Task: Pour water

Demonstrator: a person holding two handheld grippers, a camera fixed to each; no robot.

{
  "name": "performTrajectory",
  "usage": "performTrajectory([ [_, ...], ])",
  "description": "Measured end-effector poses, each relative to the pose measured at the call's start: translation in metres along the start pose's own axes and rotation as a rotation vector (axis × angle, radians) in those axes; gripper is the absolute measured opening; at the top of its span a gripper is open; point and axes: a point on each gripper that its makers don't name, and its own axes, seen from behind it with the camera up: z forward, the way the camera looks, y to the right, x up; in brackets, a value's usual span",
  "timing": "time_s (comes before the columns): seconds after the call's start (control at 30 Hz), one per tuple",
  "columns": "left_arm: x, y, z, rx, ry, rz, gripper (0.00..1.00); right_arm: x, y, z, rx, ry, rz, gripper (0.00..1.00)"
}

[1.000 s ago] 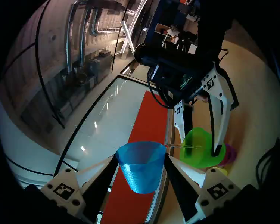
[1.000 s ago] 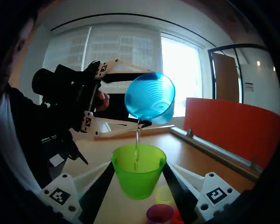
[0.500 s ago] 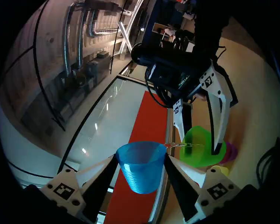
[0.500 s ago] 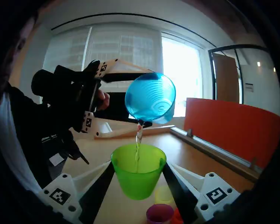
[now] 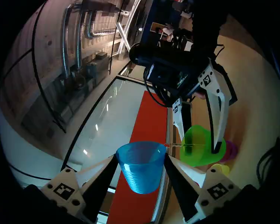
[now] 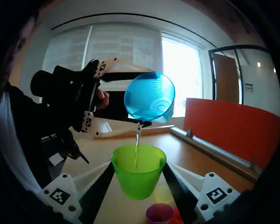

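Pouring continues | blue cup (image 6: pixel 149 98) stays tilted over green cup (image 6: pixel 138 175) | water stream (image 6: pixel 136 147) unbroken

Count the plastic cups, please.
4: a blue cup tilted in the left gripper, a green cup in the right gripper, a yellow cup and a purple cup on the table beneath. Others may be hidden.

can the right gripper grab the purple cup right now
Probably not: the right gripper has both fingers pressed on the green cup, which is catching water from the blue cup. The purple cup sits close below, but the fingers are not free.
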Motion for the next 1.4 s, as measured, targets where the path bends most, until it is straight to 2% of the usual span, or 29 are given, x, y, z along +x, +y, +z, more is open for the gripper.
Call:
performTrajectory([
  [0.77,-0.0004,0.0035,0.0015,-0.004,-0.002,0.032,0.87,0.0004,0.0006,-0.0013,0.0,0.001,-0.003,0.91],
  [1.4,0.0005,0.0018,-0.0004,-0.005,-0.007,0.083,0.87,0.0005,-0.0003,-0.0018,0.001,0.001,-0.005,0.91],
])
